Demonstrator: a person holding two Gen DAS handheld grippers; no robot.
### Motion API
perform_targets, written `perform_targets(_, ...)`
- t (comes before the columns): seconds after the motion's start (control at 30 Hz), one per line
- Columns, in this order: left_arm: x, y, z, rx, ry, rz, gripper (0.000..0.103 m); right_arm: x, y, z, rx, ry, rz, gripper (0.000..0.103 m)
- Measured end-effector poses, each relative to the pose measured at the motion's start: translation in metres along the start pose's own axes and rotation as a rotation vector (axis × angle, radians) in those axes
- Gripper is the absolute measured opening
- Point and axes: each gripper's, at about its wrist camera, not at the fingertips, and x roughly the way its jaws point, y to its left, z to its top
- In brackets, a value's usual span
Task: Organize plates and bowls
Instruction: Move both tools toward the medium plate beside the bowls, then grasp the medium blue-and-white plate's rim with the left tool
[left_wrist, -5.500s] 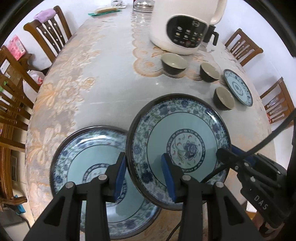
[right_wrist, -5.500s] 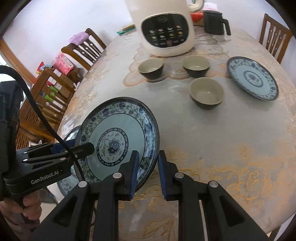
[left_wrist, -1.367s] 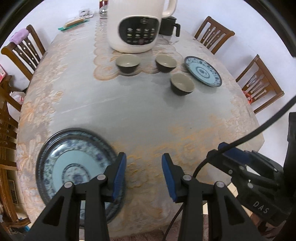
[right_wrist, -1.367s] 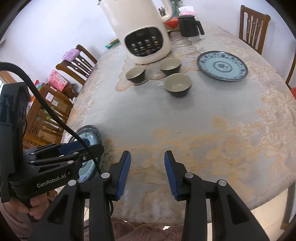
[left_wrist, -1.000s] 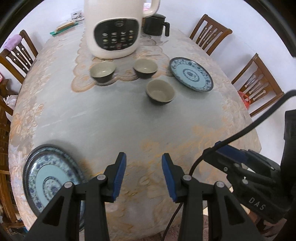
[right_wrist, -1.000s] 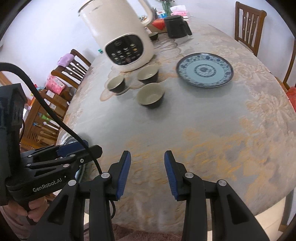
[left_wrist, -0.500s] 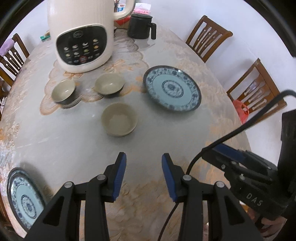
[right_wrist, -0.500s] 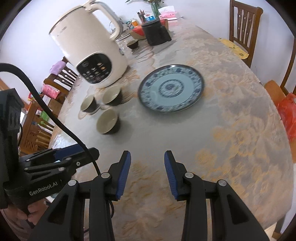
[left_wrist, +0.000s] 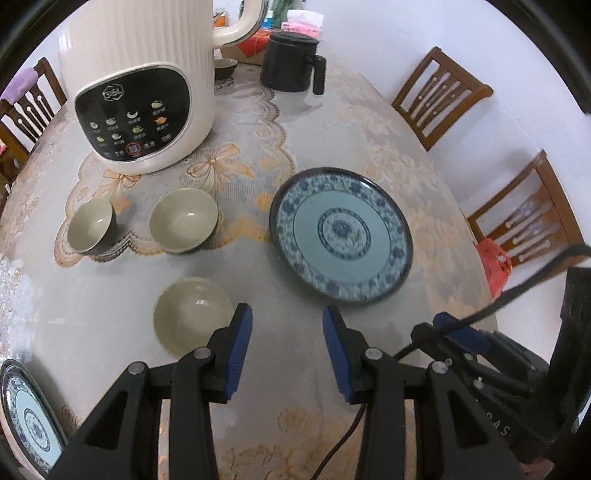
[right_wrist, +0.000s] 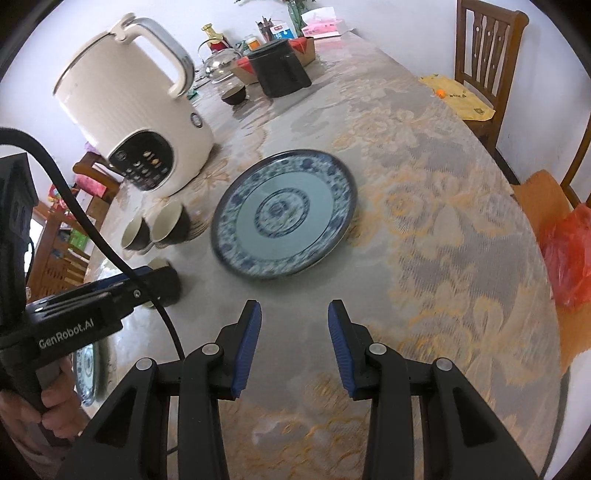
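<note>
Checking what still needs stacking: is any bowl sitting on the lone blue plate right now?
No: the blue plate lies bare, and all three bowls stand on the tablecloth to its left.

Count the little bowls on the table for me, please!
4. One bowl sits nearest the camera, two stand side by side behind it, left and right, and a small dark one is beyond the kettle. More could be hidden behind it.

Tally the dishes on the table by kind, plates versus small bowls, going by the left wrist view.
Blue patterned plates: 2, the lone plate ahead of the gripper, and a plate at the table's near left edge that may be a stack.
Small bowls: 4, the near bowl, middle bowl, left bowl and a far bowl behind the kettle.
Total: 6
</note>
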Motion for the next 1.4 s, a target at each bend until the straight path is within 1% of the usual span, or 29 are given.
perform_targets(0.2, 0.019, -0.004, 0.015, -0.019, 0.007, 0.033, 0.041, 0.012, -0.016, 0.021, -0.012, 0.014, -0.014, 0.039)
perform_targets(0.37, 0.036, -0.004, 0.025, -0.034, 0.032, 0.054, 0.041, 0.024, -0.023, 0.038, -0.032, 0.017, -0.024, 0.039)
perform_targets(0.67, 0.056, -0.006, 0.037, -0.038, 0.053, 0.076, 0.041, 0.043, -0.025, 0.060, -0.064, 0.018, -0.045, 0.039)
perform_targets(0.97, 0.071, -0.008, 0.041, -0.047, 0.074, 0.072, 0.041, 0.058, -0.030, 0.070, -0.078, 0.033, -0.048, 0.039)
perform_targets(1.07, 0.073, -0.010, 0.043, -0.044, 0.065, 0.074, 0.041, 0.061, -0.028, 0.074, -0.097, 0.030, -0.049, 0.039)
perform_targets(1.2, 0.074, -0.012, 0.044, -0.042, 0.057, 0.074, 0.045, 0.065, -0.027, 0.077, -0.119, 0.021, -0.046, 0.039)
perform_targets(1.3, 0.074, -0.016, 0.043, -0.030, 0.053, 0.065, 0.045, 0.067, -0.024, 0.078, -0.131, 0.016, -0.032, 0.039)
perform_targets(1.37, 0.075, -0.018, 0.043, -0.021, 0.052, 0.069, 0.046, 0.068, -0.022, 0.077, -0.139, 0.013, -0.033, 0.038)
perform_targets(1.4, 0.075, -0.020, 0.043, -0.016, 0.048, 0.075, 0.046, 0.068, -0.021, 0.076, -0.144, 0.008, -0.039, 0.036)
